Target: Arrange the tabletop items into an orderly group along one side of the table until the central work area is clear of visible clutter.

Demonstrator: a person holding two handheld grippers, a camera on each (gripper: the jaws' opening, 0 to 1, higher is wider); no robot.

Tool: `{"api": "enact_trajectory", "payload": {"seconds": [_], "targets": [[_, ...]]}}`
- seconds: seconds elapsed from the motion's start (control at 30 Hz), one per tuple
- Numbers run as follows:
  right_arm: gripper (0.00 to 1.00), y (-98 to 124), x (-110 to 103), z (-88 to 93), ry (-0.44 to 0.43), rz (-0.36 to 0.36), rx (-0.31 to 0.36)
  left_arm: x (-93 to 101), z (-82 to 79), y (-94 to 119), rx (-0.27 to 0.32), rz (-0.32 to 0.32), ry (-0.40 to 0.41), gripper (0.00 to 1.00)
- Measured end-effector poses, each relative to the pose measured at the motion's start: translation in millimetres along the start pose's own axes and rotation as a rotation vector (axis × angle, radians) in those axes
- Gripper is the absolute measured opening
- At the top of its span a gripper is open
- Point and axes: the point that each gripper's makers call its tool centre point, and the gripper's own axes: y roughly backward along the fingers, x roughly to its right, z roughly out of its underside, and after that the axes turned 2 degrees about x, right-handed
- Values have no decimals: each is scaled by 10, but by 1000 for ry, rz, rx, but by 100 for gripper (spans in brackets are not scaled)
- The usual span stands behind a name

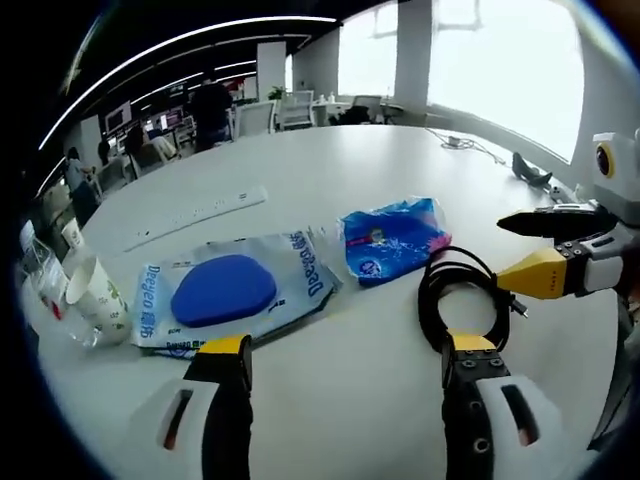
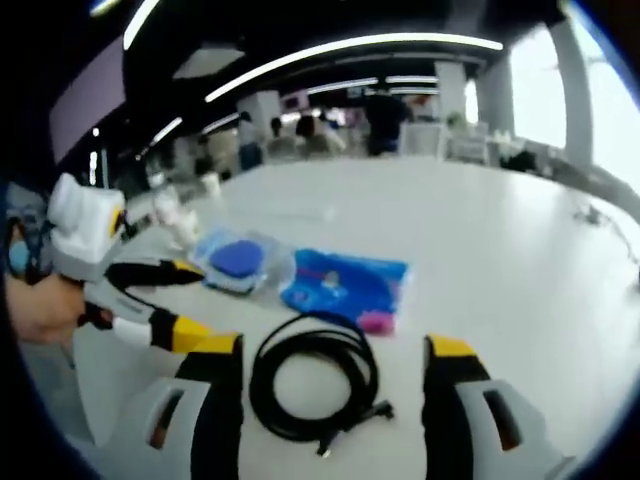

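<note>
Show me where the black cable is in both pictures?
Left gripper view: the coiled black cable lies low and right of centre, just above this gripper's right-hand jaw.
Right gripper view: the black cable lies low in the middle, between this gripper's two jaws.
Shared landmark: the blue packet lies just beyond the coil in both.

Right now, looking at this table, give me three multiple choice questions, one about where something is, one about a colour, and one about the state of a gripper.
1. Where does the coiled black cable lie?
A. Between the right gripper's jaws
B. Inside a paper cup
C. On top of the ruler

2. What colour is the oval pad in the clear packet?
A. Red
B. Blue
C. Green

3. How does the left gripper stand?
A. Shut on the cable
B. Shut on the blue bag
C. Open, holding nothing

Answers: 1 A, the coil sits on the table between those jaws. 2 B, the pad is plainly blue. 3 C, its jaws stand wide apart.
</note>
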Motion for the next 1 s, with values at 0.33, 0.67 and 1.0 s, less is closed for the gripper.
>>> {"api": "enact_trajectory", "payload": {"seconds": [0.33,0.67,1.0], "targets": [[70,119,-201,-23,4,-8,2,-392,65,447,22,-31,13,78],[69,252,-392,-63,35,6,-6,-941,176,968,33,-60,14,77],[72,344,-655,-113,50,17,-10,-1459,301,1447,44,-96,9,76]]}}
